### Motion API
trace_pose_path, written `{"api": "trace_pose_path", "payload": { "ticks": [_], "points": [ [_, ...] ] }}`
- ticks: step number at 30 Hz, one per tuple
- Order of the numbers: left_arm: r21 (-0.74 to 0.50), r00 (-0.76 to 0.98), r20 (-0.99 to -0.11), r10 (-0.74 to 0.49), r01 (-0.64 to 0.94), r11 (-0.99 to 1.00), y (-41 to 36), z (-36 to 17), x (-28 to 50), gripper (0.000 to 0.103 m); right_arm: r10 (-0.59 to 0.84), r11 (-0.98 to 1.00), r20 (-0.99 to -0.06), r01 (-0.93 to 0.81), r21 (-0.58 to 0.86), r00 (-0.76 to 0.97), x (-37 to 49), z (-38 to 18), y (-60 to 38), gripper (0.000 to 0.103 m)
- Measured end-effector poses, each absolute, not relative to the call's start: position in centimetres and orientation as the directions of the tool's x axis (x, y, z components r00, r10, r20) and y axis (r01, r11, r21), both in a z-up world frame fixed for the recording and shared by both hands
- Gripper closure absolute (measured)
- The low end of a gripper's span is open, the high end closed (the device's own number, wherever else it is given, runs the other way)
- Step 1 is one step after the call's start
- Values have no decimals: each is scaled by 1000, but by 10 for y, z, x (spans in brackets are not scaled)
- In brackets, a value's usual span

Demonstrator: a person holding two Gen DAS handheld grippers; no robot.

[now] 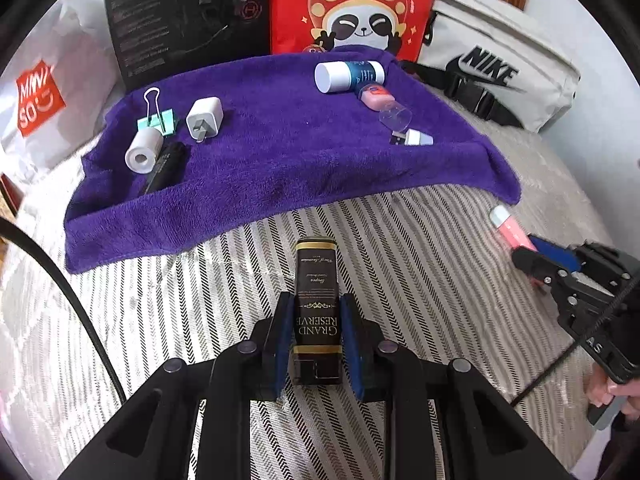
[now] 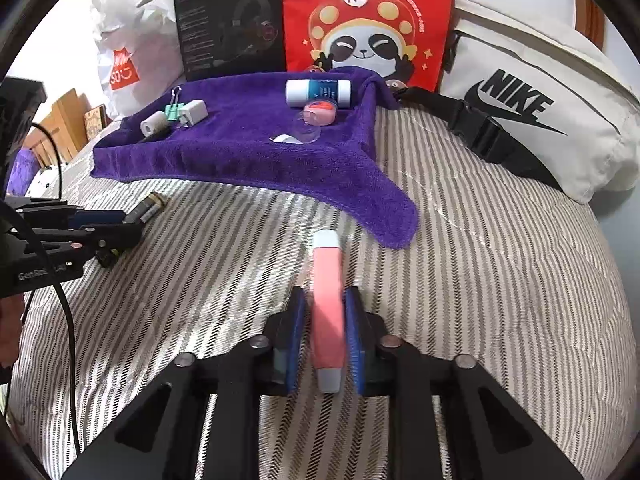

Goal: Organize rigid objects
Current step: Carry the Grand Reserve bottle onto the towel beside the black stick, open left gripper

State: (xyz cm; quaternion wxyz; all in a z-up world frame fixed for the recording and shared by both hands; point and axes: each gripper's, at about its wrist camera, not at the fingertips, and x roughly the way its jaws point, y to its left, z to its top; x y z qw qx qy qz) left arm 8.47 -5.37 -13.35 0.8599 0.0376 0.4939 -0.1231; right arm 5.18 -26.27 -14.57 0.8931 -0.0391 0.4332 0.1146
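- Both views bright, even daylight-type light; src not visible.
- Shadows soft: faint dark band under front edge of purple towel on the striped bedspread, small ones beside items on it.
- Mild glare on red panda bag and glossy black box; box print washed out, hard to read.
- White plastic bag near blown out in left wrist view.
- Strong fisheye: black vignette in corners, bed edges bow, stripes curve.
- Centre sharp; rims softer.
- Pink tube in right wrist view slightly smeared, edges fuzzy.
- Right gripper at left-view rim, soft & stretched.
- Close gripper arms at btm dark, little detail.
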Motion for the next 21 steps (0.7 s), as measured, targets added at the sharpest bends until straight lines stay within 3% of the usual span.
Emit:
{"api": "trace_pose_path", "payload": {
  "ticks": [21],
  "points": [
    [-81,508,-842,-184,217,973,-18,-108,89,81,255,954,-790,-277,113,558,66,-114,-243,86]
  ]
}}
